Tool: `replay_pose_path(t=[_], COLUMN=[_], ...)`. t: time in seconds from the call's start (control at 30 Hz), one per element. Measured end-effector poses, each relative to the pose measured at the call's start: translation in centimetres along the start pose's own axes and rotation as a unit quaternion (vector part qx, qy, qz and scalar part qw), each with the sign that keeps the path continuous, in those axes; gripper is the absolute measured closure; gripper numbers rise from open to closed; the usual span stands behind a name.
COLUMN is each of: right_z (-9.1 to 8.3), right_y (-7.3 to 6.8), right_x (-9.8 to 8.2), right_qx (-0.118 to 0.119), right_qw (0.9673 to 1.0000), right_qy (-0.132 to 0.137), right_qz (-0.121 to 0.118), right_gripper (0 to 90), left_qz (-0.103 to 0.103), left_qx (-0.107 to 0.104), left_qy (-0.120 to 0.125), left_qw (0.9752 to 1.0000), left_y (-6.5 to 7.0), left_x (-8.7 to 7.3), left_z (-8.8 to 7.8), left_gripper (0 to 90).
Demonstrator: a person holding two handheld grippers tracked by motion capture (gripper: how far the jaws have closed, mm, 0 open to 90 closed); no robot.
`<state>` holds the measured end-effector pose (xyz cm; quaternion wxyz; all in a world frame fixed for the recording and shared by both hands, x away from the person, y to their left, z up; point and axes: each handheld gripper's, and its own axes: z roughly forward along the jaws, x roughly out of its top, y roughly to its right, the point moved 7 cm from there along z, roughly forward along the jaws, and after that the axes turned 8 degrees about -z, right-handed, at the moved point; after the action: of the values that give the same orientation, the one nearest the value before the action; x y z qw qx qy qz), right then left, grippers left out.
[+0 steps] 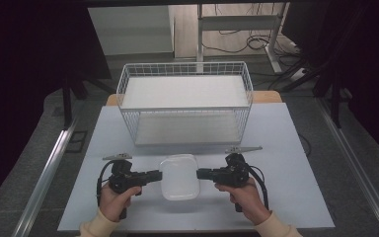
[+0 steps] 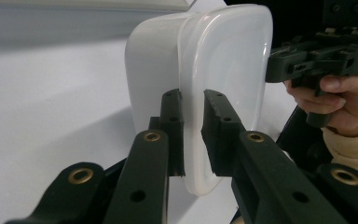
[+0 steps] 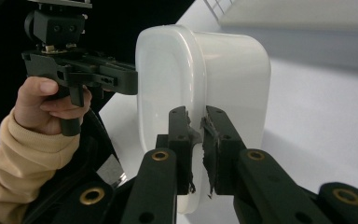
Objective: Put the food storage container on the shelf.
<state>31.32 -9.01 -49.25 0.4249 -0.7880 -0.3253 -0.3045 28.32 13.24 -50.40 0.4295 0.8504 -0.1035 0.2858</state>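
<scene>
A white plastic tub [image 1: 179,177] with rounded corners hangs over the front middle of the table, held from both sides. My left gripper [image 1: 159,175] is shut on the tub's left rim, and my right gripper [image 1: 199,173] is shut on its right rim. In the left gripper view the tub [image 2: 205,65] stands on edge with its rim pinched by the left gripper [image 2: 193,122]. In the right gripper view the tub [image 3: 200,74] has its rim clamped by the right gripper [image 3: 196,135]. Each gripper view also shows the other hand and gripper beyond the tub.
A white wire two-shelf rack [image 1: 185,101] stands at the back middle of the pale table [image 1: 286,163]. Metal rails run along both sides of the table. Cables and desk legs lie on the floor behind.
</scene>
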Motion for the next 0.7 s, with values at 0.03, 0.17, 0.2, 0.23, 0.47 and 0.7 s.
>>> replay_pose_path(t=[0.03,0.17,0.2,0.23,0.47,0.7], right_z=[-0.1,-0.3,-0.4,-0.4,-0.6,-1.2], right_y=[-0.1,-0.4,-0.5,-0.5,-0.6,-0.9], right_x=[0.2,0.9,1.1,1.2,2.2,3.8], right_qx=[0.0,-0.005,-0.008,-0.009,-0.016,-0.028], right_qw=[1.0,0.9996,0.9994,0.9993,0.9981,0.9959], right_qy=[0.002,0.007,0.007,0.007,0.011,0.017], right_qz=[-0.005,-0.027,-0.032,-0.036,-0.058,-0.084], right_gripper=[81.1,81.1,81.1,81.2,81.3,81.4], left_qz=[0.005,0.02,0.022,0.023,0.032,0.047], left_qx=[0.002,0.007,0.007,0.007,0.009,0.005], left_qy=[0.001,0.005,0.004,0.005,0.008,0.014], left_qw=[1.0,0.9998,0.9997,0.9997,0.9994,0.9988], left_y=[0.1,0.5,0.5,0.4,0.5,1.0], left_x=[0.1,0.6,0.8,0.9,1.8,3.3], left_z=[-0.1,-0.3,-0.3,-0.3,-0.4,-0.4], left_gripper=[79.0,79.0,79.0,78.9,78.7,78.3])
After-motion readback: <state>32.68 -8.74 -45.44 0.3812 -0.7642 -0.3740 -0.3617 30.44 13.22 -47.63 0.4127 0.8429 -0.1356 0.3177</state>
